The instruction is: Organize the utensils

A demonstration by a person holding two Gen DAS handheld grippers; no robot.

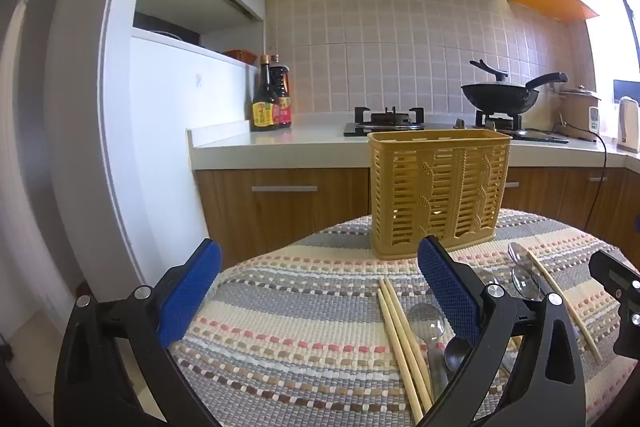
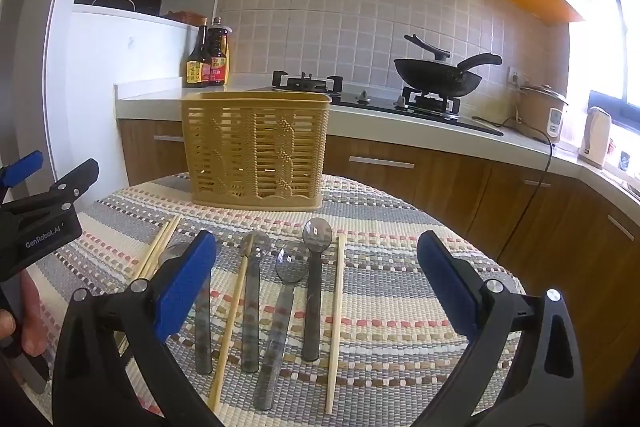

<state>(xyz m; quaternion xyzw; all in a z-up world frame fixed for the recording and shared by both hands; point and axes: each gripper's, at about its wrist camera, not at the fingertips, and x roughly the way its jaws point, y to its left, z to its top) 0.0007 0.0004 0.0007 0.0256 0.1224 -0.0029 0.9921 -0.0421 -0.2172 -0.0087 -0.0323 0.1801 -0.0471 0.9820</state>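
Observation:
A yellow slatted utensil basket stands upright at the far side of the round table; it also shows in the left wrist view. Several smoky clear plastic spoons and wooden chopsticks lie side by side on the striped mat in front of it. A chopstick pair and spoons show in the left wrist view. My right gripper is open above the spoons, holding nothing. My left gripper is open and empty over the mat's left part; it also shows at the left edge of the right wrist view.
The table carries a woven striped mat. Behind it runs a kitchen counter with a gas hob, a black wok, sauce bottles, a rice cooker and a kettle. Wooden cabinets stand below.

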